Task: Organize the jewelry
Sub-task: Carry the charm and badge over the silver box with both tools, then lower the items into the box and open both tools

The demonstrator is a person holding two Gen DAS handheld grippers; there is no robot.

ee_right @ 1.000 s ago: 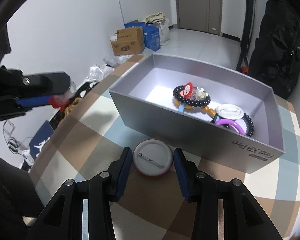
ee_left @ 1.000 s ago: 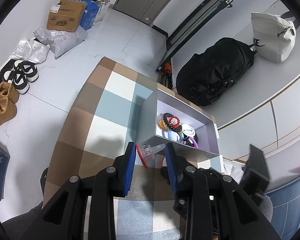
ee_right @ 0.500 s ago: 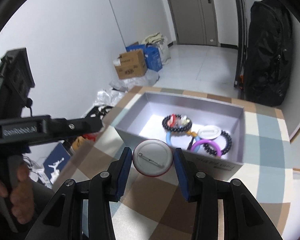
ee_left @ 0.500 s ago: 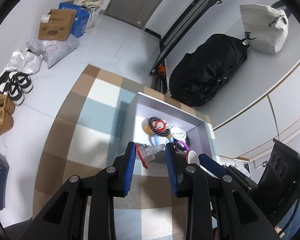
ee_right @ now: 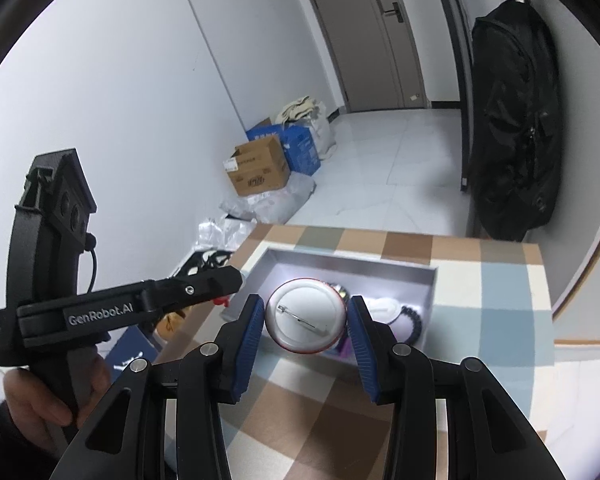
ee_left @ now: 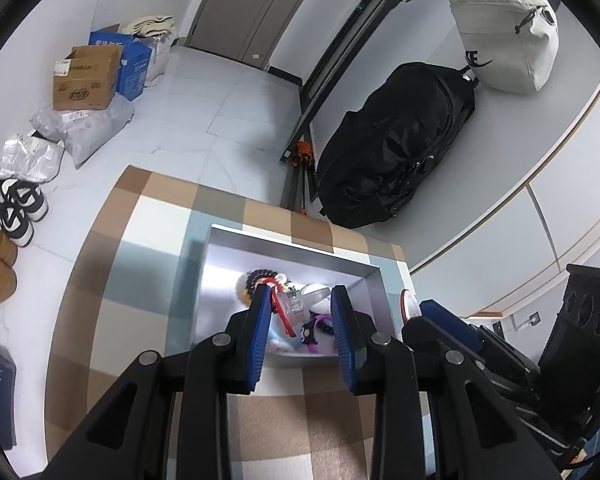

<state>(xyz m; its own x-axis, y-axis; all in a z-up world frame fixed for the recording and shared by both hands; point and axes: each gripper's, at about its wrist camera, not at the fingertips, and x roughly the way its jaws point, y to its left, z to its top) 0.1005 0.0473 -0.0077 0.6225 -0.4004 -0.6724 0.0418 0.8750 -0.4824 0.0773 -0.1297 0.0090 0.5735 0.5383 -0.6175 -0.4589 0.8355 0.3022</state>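
My left gripper (ee_left: 300, 291) is shut on a small clear plastic piece with a red edge (ee_left: 287, 307), which hangs above the open grey box (ee_left: 292, 246). Inside the box lie a dark beaded bracelet (ee_left: 260, 277), a white round badge (ee_left: 315, 292) and a purple ring (ee_left: 320, 322). My right gripper (ee_right: 306, 302) is shut on a white pin badge with a red rim (ee_right: 306, 317), pin side facing me, held over the near wall of the grey box (ee_right: 340, 268). A person's hand (ee_right: 32, 404) holds the left gripper (ee_right: 232, 282), seen at the left of the right wrist view.
The box stands on a table with a brown, blue and white checked cloth (ee_left: 140, 264). On the floor beyond are cardboard boxes (ee_left: 86, 80), shoes (ee_left: 16, 208) and plastic bags. A black backpack (ee_left: 396, 140) and a white bag (ee_left: 504, 40) hang on the wall.
Both grippers have risen and moved toward the box. The badge has come up off the cloth, and the clear piece has moved from the box's near wall to above its inside.
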